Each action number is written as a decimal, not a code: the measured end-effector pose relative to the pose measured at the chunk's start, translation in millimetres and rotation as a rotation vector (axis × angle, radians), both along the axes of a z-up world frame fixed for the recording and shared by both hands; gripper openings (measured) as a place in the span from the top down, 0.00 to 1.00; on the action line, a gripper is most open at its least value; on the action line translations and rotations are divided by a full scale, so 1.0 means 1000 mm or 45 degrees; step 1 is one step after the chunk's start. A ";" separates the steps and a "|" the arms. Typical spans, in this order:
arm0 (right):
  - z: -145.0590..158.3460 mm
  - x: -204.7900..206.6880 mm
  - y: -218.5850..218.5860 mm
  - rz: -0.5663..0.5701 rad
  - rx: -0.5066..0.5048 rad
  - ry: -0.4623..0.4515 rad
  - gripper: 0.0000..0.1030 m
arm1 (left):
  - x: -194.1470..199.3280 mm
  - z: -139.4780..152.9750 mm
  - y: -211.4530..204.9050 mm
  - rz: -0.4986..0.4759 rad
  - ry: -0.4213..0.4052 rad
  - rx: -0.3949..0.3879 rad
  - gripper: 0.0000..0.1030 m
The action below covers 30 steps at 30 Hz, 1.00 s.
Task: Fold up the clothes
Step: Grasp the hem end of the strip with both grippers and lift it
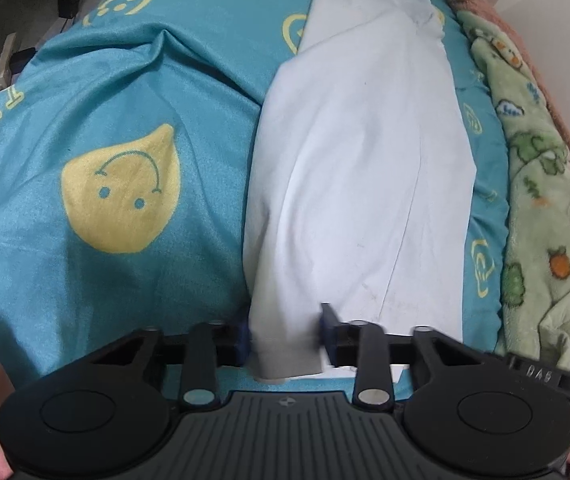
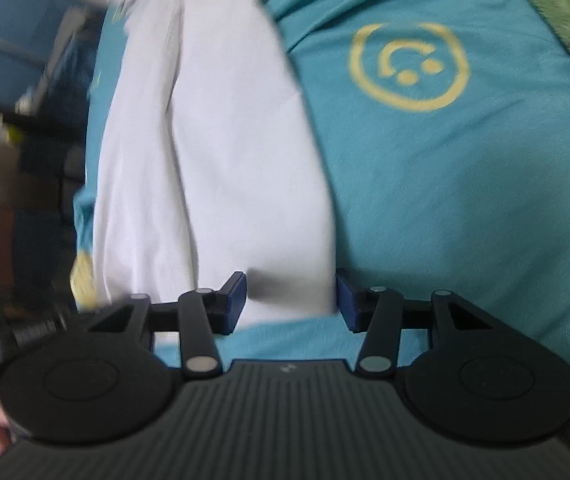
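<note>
Pinching the white garment (image 1: 357, 168)'s near end on the teal bedsheet (image 1: 117, 92), the left hand-held gripper (image 1: 285, 340) is clamping cloth; the right hand-held gripper (image 2: 291, 304) is straddling its edge, unclosed, risking an uneven lift.

White garment (image 1: 357, 168) on a teal sheet (image 1: 133, 80) printed with yellow smiley faces; green cartoon-patterned blanket (image 1: 533, 184).
</note>
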State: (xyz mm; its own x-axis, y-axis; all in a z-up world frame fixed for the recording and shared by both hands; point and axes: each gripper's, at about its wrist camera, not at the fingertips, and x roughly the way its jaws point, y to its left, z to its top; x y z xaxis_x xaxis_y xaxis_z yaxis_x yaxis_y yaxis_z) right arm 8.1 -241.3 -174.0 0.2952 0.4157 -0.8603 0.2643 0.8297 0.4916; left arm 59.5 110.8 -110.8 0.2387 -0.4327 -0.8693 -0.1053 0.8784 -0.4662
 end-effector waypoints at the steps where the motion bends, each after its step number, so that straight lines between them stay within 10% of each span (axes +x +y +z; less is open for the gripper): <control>1: 0.001 0.000 0.004 0.029 -0.030 -0.005 0.51 | -0.001 0.000 0.002 0.010 -0.001 -0.009 0.90; 2: 0.003 0.000 0.008 0.050 -0.060 -0.012 0.53 | -0.002 0.001 0.003 0.018 -0.006 -0.016 0.90; 4: 0.007 0.001 0.009 0.051 -0.094 -0.023 0.89 | -0.003 0.005 0.006 0.034 -0.025 -0.026 0.95; 18: 0.116 -0.015 -0.029 -0.162 0.123 -0.408 0.92 | -0.015 0.120 -0.004 0.219 -0.356 -0.282 0.97; 30: 0.174 -0.111 -0.047 -0.168 0.173 -0.626 0.93 | -0.124 0.183 -0.014 0.217 -0.493 -0.351 0.97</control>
